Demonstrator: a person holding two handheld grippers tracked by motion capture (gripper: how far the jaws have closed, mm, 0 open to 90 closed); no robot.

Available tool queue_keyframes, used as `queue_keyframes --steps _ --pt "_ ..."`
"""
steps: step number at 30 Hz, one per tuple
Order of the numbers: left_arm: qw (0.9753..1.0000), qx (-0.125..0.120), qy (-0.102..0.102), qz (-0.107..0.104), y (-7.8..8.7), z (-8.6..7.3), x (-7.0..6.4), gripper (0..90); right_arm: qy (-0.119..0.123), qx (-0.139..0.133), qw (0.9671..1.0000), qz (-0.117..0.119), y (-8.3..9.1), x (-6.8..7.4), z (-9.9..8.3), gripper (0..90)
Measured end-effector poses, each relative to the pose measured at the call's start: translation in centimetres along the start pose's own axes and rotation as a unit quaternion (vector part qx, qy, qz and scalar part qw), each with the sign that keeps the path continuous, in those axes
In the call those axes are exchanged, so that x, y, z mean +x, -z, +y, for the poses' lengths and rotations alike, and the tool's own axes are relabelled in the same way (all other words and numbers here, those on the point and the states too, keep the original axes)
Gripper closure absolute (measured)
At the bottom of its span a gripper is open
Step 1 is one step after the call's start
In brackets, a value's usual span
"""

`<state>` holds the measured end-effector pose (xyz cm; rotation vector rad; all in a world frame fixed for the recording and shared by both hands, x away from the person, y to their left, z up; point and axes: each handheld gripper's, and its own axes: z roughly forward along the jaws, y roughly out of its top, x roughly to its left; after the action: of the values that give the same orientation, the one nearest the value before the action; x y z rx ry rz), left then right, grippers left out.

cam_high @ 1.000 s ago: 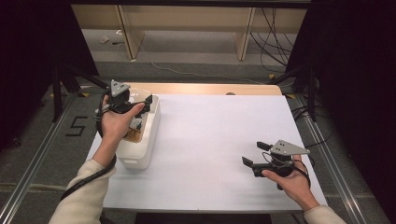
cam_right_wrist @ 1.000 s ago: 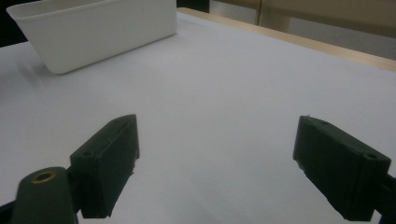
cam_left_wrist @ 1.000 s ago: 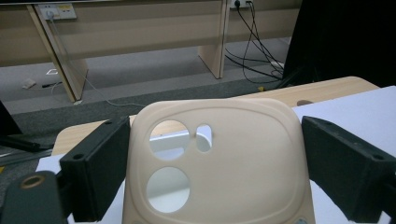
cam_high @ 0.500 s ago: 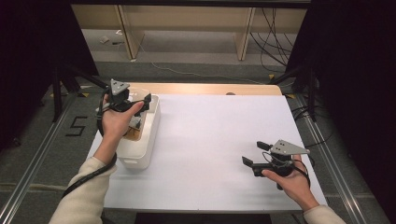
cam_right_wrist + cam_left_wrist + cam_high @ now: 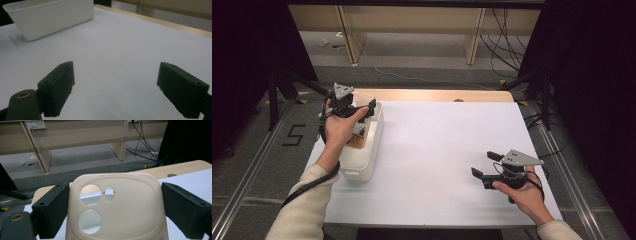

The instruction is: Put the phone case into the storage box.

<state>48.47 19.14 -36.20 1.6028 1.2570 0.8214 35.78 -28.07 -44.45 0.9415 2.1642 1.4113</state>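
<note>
Beige phone case (image 5: 117, 207), camera cutouts and all, is held between the jaws of the left tool (image 5: 353, 111) over the white bin (image 5: 362, 159) at the left of the frame. Looks lifted out, not yet set on the table (image 5: 442, 145). Right tool (image 5: 486, 165) is parked wide open, nothing gripped.

The white bin (image 5: 364, 155) is blocking the counter's (image 5: 447, 145) left edge; between it and the right tool (image 5: 484, 165), bare counter is lying open for passing.
</note>
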Motion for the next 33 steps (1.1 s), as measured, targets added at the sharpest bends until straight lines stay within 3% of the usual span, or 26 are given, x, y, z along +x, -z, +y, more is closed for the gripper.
queue_keyframes --steps 33 --pt "0.9999 0.009 0.006 0.006 -2.0 0.4 0.0 10.8 0.0 0.001 1.0 0.0 0.0 0.0 0.0 15.4"
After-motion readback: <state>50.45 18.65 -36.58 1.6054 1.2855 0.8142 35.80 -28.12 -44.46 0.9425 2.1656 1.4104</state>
